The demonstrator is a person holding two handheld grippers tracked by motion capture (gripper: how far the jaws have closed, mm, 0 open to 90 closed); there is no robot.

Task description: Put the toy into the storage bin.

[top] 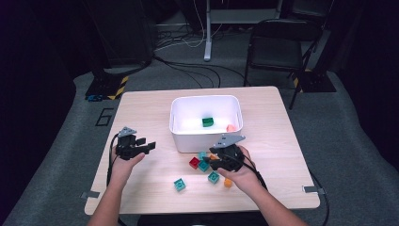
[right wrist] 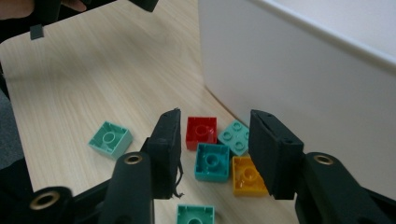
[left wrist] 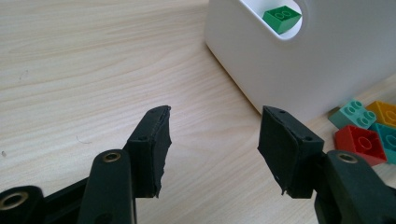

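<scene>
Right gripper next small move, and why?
Probably lower the right gripper a touch and close on the teal brick: it lies between the open jaws, upside down on the table, untouched, with the red brick and yellow brick close beside it.

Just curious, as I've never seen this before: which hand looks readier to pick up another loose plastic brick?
Probably the right: its gripper hangs over the teal plastic brick, fingers either side. The left gripper faces bare wood.

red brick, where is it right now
The red brick lies on the table just in front of the white bin, beside teal bricks, ahead of the right gripper.
</scene>
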